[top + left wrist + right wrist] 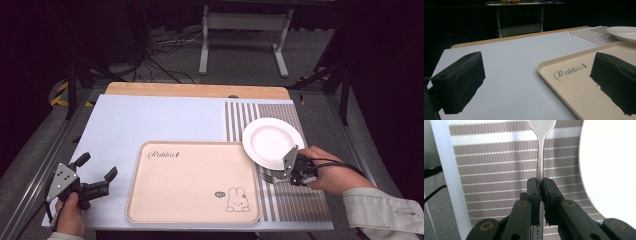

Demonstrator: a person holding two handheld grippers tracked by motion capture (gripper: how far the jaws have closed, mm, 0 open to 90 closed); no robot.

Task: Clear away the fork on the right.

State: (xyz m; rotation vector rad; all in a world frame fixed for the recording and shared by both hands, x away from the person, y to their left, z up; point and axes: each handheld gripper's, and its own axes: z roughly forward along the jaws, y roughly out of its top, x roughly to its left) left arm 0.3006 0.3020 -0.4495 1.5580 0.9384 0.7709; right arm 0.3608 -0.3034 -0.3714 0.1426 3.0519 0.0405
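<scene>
Your right claw (541, 185) is clamped on the handle of a metal fork (540, 157), held over the striped placemat (499, 165) just beside the white plate (272, 142). Your left claw (95, 172) stands open, empty, near the tray (192, 200).

The tray (192, 182) lies bare, and the blue mat (150, 120) beyond it is open; the white plate (272, 142) crowds the striped placemat (295, 200), hemming the right gripper (286, 176).
</scene>
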